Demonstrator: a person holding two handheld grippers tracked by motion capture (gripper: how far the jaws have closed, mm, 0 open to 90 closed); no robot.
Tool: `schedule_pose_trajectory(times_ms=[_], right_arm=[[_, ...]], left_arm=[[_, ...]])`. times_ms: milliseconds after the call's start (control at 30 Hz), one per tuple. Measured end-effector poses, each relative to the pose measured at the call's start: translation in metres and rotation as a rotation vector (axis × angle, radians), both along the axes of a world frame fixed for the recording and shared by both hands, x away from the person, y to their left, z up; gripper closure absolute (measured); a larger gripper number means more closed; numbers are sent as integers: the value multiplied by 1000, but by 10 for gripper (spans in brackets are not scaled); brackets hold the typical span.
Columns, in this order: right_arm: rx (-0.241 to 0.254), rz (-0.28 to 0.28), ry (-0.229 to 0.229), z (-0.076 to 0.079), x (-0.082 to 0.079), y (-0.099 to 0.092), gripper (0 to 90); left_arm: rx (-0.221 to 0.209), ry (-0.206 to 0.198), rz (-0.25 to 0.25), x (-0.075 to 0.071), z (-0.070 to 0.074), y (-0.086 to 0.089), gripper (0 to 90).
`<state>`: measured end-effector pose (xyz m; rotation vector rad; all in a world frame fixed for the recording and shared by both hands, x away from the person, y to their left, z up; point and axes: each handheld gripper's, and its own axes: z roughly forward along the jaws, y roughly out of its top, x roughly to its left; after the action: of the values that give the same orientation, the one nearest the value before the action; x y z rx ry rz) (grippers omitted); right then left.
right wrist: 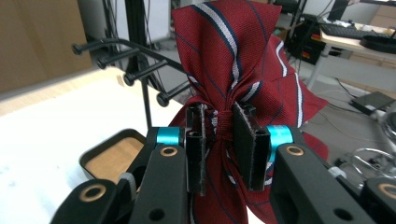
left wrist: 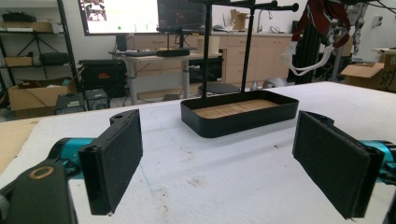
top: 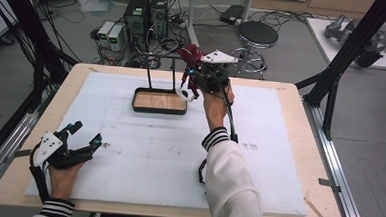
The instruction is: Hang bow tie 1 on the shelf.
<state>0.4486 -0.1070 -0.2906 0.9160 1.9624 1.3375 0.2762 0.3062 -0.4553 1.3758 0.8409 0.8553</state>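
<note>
1. Nearest you, your left gripper [top: 85, 139] sits low at the near left corner of the white mat [top: 143, 151], jaws spread wide with nothing between them. Its black pads [left wrist: 116, 158] hover just over the mat, facing the stand.
2. Your left hand [top: 63, 177] wraps the handle close to the mat's near left edge, striped cuff at the table's near edge.
3. Further out, your right arm reaches across the mat, white sleeve [top: 229, 183] up the middle.
4. Your right gripper [right wrist: 223, 140] is up in the air beside the stand, jaws pinched narrow on the knot of a dark red striped bow tie [right wrist: 233, 60]. The tie's white strap [top: 183, 94] dangles over the tray's right end.
5. Beyond, the black tray [top: 160, 101] with its wooden floor sits at the far middle of the mat, its uprights [left wrist: 207, 51] carrying pegged bars [right wrist: 121, 53] just beside the tie.
</note>
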Motion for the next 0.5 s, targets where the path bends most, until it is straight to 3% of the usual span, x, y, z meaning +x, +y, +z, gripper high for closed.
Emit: schedule_pose_trajectory(times_ms=[500], right_arm=[[45, -30, 13, -7, 22, 6, 756]], left_arm=[[0, 0, 0, 0, 0, 0, 164]])
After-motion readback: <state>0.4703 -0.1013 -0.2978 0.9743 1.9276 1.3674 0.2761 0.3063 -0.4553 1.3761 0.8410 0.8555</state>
